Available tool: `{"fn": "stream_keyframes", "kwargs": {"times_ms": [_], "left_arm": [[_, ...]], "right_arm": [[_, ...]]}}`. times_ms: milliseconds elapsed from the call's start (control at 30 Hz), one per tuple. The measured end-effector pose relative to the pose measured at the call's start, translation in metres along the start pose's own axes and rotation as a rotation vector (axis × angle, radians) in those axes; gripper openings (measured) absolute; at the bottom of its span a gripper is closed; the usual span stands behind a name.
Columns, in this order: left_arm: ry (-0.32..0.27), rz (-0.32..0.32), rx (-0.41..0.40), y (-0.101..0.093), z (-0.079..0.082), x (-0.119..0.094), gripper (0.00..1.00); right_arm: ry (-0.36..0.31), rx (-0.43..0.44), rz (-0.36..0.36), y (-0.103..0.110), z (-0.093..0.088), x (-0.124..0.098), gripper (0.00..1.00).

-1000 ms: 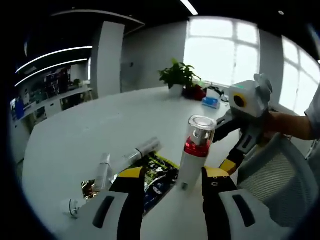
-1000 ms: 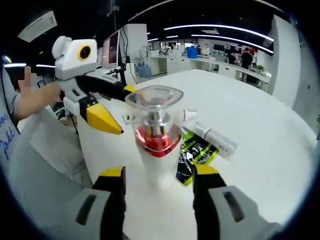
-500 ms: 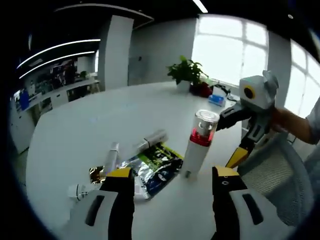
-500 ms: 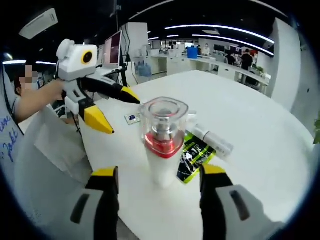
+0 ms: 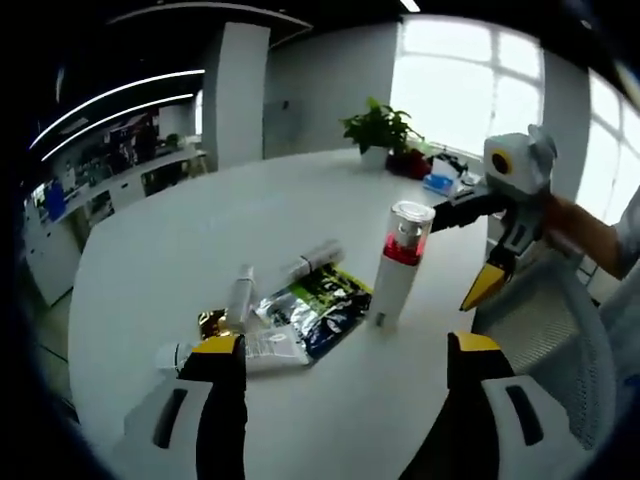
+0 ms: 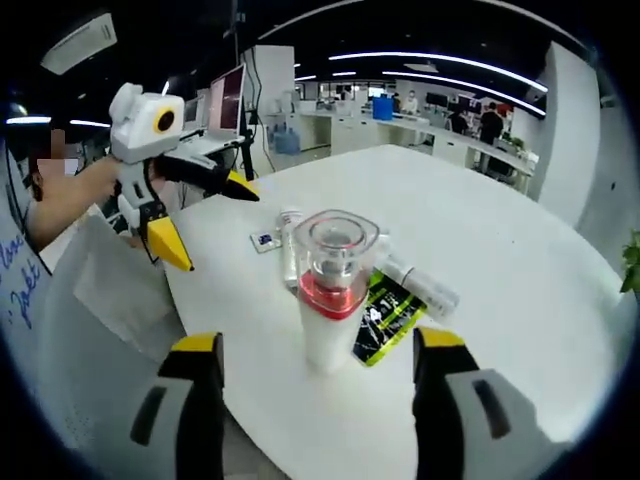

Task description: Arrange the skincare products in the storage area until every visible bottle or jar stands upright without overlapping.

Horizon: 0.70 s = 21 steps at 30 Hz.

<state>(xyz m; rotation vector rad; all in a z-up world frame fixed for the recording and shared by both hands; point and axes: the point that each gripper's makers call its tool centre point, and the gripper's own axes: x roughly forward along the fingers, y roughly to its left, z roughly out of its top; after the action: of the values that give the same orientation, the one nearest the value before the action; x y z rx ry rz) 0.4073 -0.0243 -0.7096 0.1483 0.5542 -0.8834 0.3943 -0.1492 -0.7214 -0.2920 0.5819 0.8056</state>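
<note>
One pump bottle [image 5: 397, 262], white with a red band and clear cap, upright on the round white table [image 5: 160, 240], taken here as the landmark. Beside its base, two foil sachets: a green-and-black one [image 5: 335, 295] touching or nearly so, a silver one [image 5: 285, 305] just past it. Further from the bottle, two slim tubes lying flat [image 5: 240, 293] [image 5: 312, 257], plus a white tube [image 5: 250, 347] and a small gold packet [image 5: 212, 322]. Printing on the sachets too blurred to read. Left gripper [image 5: 345, 345] wide open, empty, jaws short of the bottle and straddling the sachets. Right gripper [image 6: 318, 345] likewise spread wide, holding nothing, bottle [image 6: 331, 290] standing between and beyond its jaws. From the left gripper view: a potted plant [image 5: 378, 128] and bright windows behind the bottle, the other gripper [image 5: 505, 215] to its right. From the right gripper view instead: a small card [image 6: 264, 239] on the table beyond the bottle, a monitor [image 6: 226, 98], office desks, and blue handwriting on a sleeve [image 6: 18, 270], illegible.
</note>
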Motion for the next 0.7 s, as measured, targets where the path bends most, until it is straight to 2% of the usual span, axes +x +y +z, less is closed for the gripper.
{"fn": "stream_keyframes", "kwargs": {"times_ms": [267, 700], "left_arm": [[0.034, 0.01, 0.006, 0.002, -0.008, -0.011, 0.89], [0.064, 0.036, 0.042, 0.01, -0.011, -0.021, 0.97]], "right_arm": [[-0.004, -0.007, -0.014, -0.001, 0.004, -0.006, 0.85], [0.013, -0.003, -0.05, -0.004, 0.004, -0.013, 0.99]]}}
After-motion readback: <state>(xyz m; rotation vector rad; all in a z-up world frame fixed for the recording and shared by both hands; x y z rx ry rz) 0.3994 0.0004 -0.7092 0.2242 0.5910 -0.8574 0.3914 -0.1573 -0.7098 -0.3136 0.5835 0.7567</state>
